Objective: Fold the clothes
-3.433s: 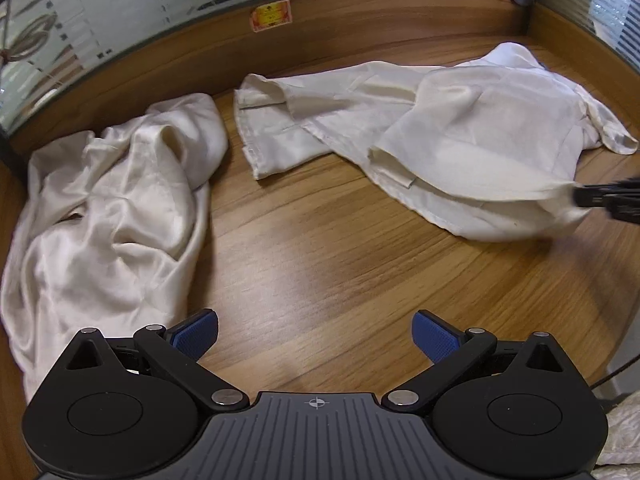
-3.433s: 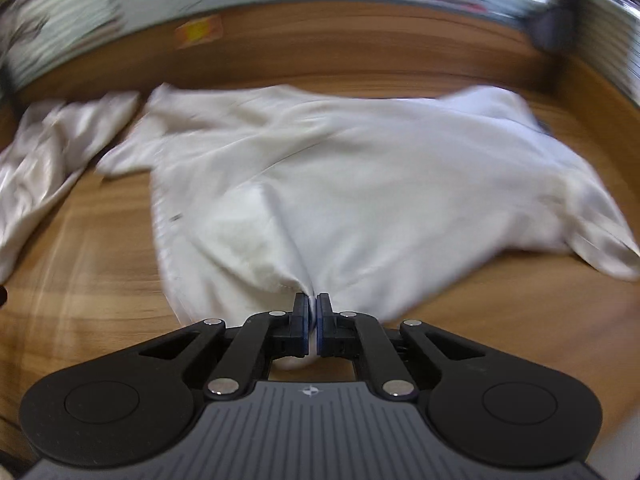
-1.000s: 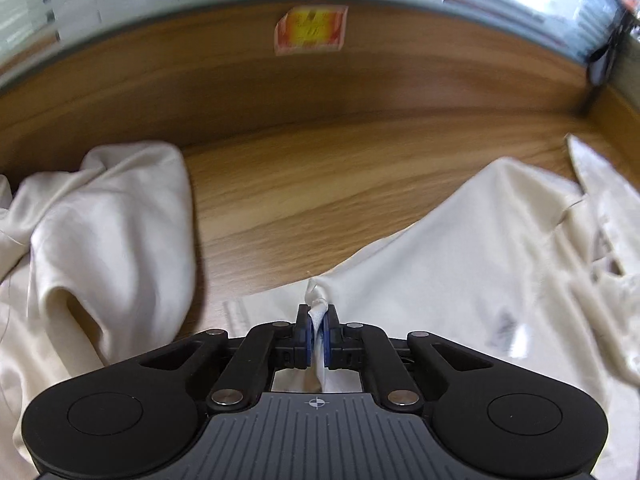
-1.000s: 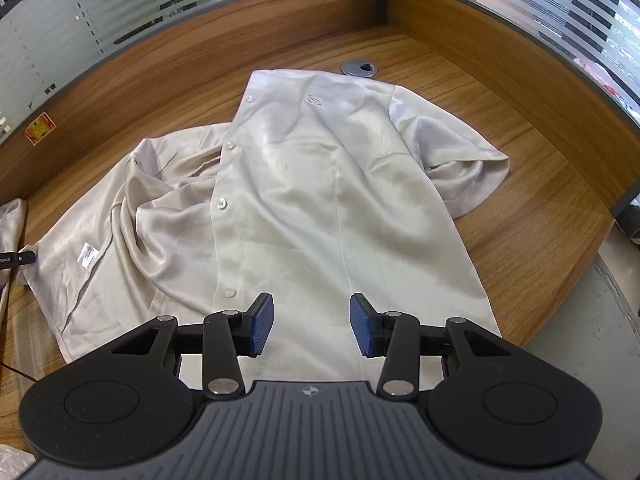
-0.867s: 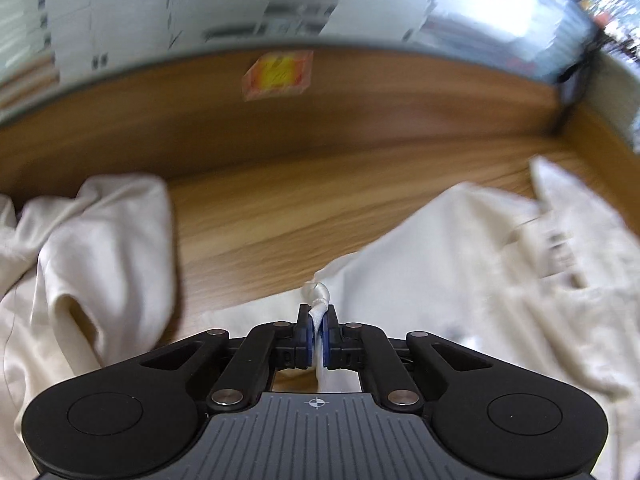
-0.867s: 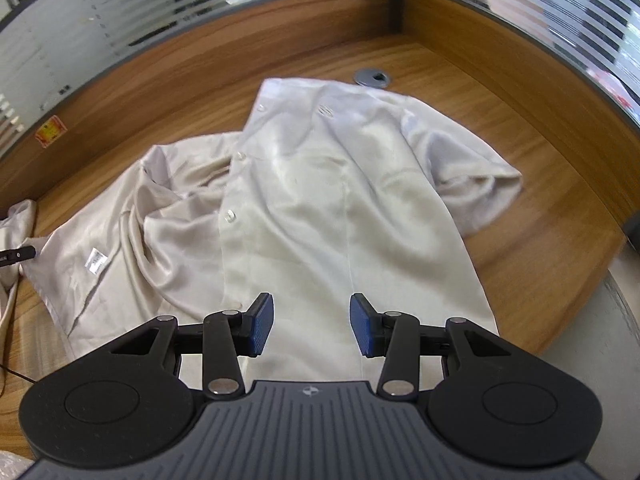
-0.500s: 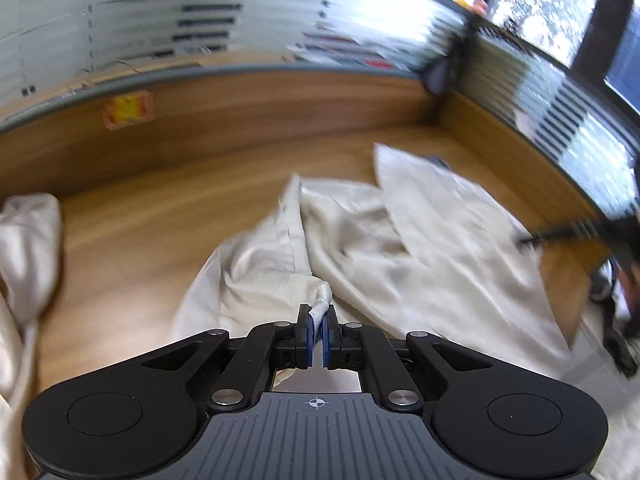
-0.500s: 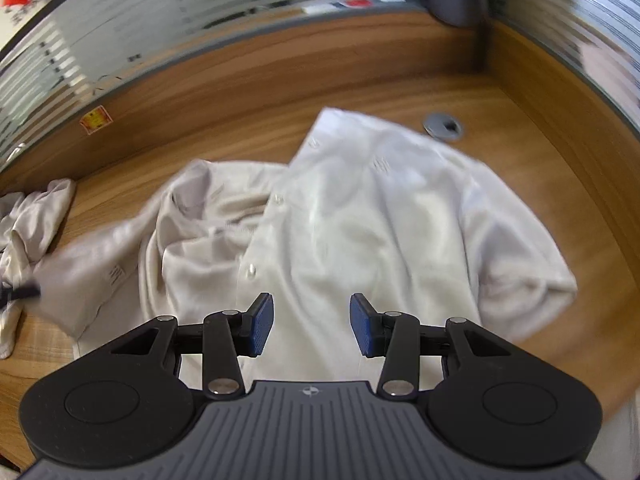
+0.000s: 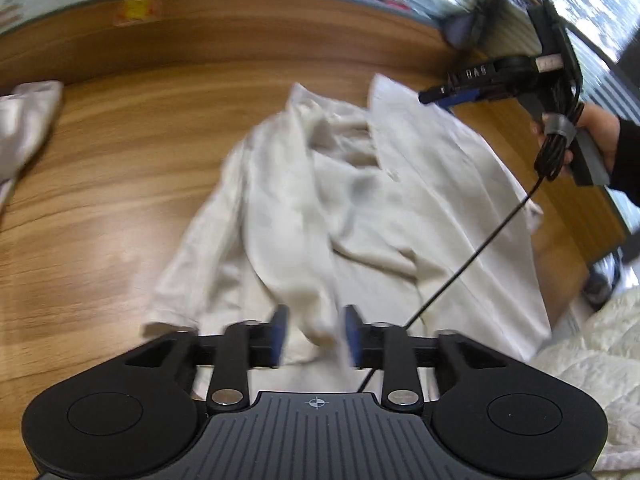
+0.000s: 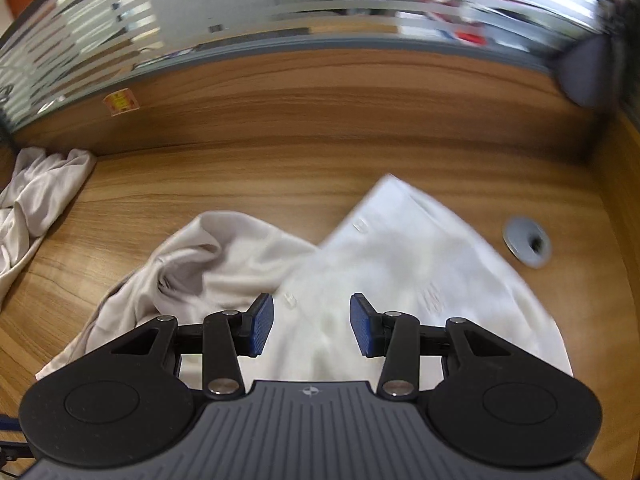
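A cream shirt [image 9: 360,216] is seen crumpled on the wooden tabletop [image 9: 100,208], one side bunched over the other, a row of buttons visible along its placket in the right wrist view. The left gripper [image 9: 314,334] is caught with its jaws opening; a fold of the shirt hangs between the blue pads, which are blurred and not pressed on it. The right gripper [image 10: 312,326] is held above the shirt with jaws apart and nothing between them; in the left wrist view it is seen up right, gripped by a hand [image 9: 596,136] in a dark sleeve, a black cable trailing down from it. White characters are printed on its side, too blurred to be read surely. A second pale garment [image 10: 36,204] is heaped at the tabletop's left edge, well apart from the shirt. A yellow and red sticker [image 10: 120,102] is stuck on the wooden back panel; its writing cannot be read. A grey cable grommet [image 10: 526,242] is set in the tabletop just beside the shirt's right side. Small faint embroidery on the shirt's chest is unreadable.
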